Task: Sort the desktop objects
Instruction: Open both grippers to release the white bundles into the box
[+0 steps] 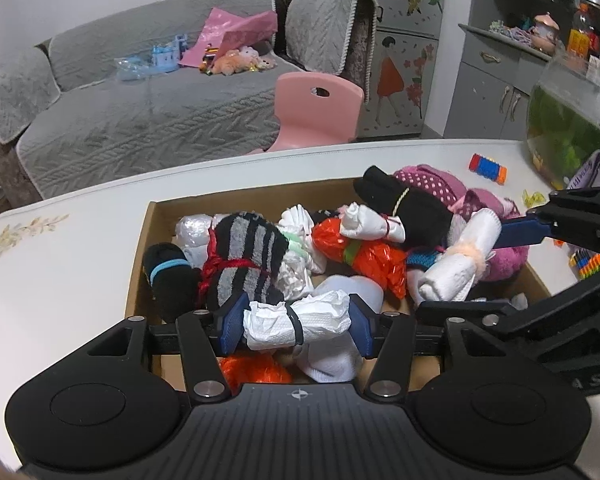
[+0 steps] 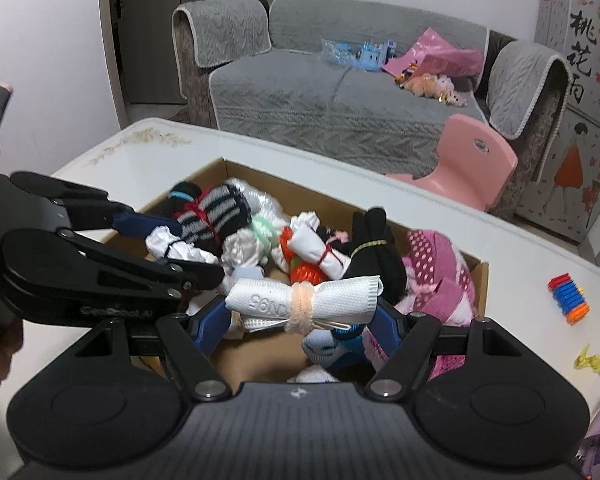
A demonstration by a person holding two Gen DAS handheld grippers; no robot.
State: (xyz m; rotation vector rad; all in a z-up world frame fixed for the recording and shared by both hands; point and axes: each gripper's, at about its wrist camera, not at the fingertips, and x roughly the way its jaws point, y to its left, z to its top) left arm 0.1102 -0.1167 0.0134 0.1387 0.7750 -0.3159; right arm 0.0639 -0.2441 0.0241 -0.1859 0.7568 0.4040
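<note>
White laminate with a faint flower print makes up the table (image 1: pixel 80 264), which fills the middle band of both views; on it sits the open cardboard box (image 1: pixel 140 248), centre frame, heaped with tied bundles of cloth, plastic and socks; a pink dotted cloth (image 1: pixel 428 184) spills over the box's right end, and a striped grey-and-black roll (image 1: pixel 244 260) bound in red lies toward its left. We hold two bundles above that heap; the left gripper (image 1: pixel 296 326), at lower centre of its own view, is clamped on a white tissue roll (image 1: pixel 296 320) cinched by a dark band; the roll's long axis runs crosswise, pad to pad, so the blue fingers press on its two ends. The right gripper (image 2: pixel 302 316), lower centre of its view, is likewise closed on a white mask roll (image 2: pixel 304 298) ringed with a peach tie, again lying crosswise between the pads. Seen from the left view, the right gripper reaches in from the right edge over the box's right half; from the right view, the left one enters from the left edge over the near-left corner; they are close but apart. Both point forward and slightly down. We judge the next move turns on carrying each roll clear of the box's walls. Small toys, among them a blue-and-orange block (image 2: pixel 568 298), lie on the table to the right.
</note>
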